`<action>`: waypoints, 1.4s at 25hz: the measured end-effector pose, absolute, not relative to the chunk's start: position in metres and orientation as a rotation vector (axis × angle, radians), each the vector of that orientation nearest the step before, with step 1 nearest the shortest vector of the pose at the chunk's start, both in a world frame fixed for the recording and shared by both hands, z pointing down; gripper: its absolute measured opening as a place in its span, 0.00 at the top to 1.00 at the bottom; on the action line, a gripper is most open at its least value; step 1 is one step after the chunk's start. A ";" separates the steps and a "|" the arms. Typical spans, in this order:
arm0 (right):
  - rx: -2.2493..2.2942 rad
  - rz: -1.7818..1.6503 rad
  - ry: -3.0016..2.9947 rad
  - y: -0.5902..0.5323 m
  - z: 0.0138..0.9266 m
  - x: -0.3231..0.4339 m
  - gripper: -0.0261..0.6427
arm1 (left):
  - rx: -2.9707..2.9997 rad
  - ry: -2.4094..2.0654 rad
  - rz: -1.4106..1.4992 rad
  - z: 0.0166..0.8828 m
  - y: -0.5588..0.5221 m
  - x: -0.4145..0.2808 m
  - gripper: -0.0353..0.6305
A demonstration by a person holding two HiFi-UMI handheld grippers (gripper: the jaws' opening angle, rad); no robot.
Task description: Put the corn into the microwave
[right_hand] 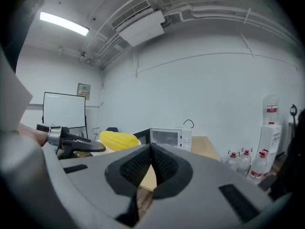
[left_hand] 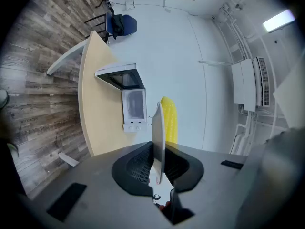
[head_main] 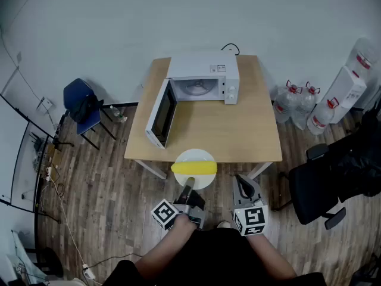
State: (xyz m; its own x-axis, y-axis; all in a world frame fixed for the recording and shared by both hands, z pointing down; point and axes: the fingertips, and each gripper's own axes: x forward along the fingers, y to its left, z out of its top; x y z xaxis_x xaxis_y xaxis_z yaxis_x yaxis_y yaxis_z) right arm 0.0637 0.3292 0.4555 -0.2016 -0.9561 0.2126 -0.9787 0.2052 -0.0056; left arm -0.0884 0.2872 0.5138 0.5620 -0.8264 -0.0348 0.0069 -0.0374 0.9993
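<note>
A yellow corn cob (head_main: pixel 194 168) lies on a white plate (head_main: pixel 193 157) that hangs in the air just off the table's front edge. My left gripper (head_main: pixel 189 190) is shut on the plate's near rim; in the left gripper view the plate (left_hand: pixel 157 137) stands edge-on between the pads, with the corn (left_hand: pixel 169 120) beyond it. The white microwave (head_main: pixel 201 78) stands at the back of the table with its door (head_main: pixel 161 114) swung open to the left. My right gripper (head_main: pixel 240 183) hovers to the right of the plate, shut and holding nothing, its pads touching (right_hand: pixel 151 148).
The wooden table (head_main: pixel 238 127) is bare in front of the microwave. A blue chair (head_main: pixel 83 107) stands to the left and a black office chair (head_main: pixel 324 183) to the right. Water bottles (head_main: pixel 297 103) and a dispenser (head_main: pixel 342 91) are on the floor at the far right.
</note>
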 end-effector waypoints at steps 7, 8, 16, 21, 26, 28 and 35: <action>1.898 0.179 -2.332 0.345 0.451 0.078 0.87 | 1.469 -0.731 -0.824 0.506 0.291 -0.079 0.90; 1.907 0.177 -2.319 0.348 0.452 0.082 0.87 | 1.467 -0.730 -0.831 0.505 0.292 -0.077 0.90; 1.918 0.204 -2.269 0.364 0.468 0.101 0.87 | 1.458 -0.752 -0.851 0.501 0.291 -0.075 0.90; 1.906 0.210 -2.278 0.360 0.473 0.102 0.87 | 1.465 -0.762 -0.845 0.508 0.285 -0.076 0.90; 1.909 0.238 -2.263 0.347 0.479 0.109 0.87 | 1.478 -0.746 -0.840 0.509 0.271 -0.066 0.90; 1.904 0.238 -2.263 0.340 0.479 0.109 0.87 | 1.479 -0.744 -0.832 0.509 0.263 -0.064 0.90; 1.871 0.273 -2.218 0.297 0.495 0.111 0.87 | 1.491 -0.757 -0.816 0.519 0.222 -0.059 0.90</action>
State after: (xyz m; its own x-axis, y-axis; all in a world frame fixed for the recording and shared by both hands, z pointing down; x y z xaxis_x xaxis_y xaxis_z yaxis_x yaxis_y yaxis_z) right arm 0.1108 0.2966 0.4945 -0.1608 -0.9433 0.2903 -0.9856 0.1692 0.0037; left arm -0.0589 0.2217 0.5190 0.5397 -0.8396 -0.0617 0.0008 -0.0727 0.9974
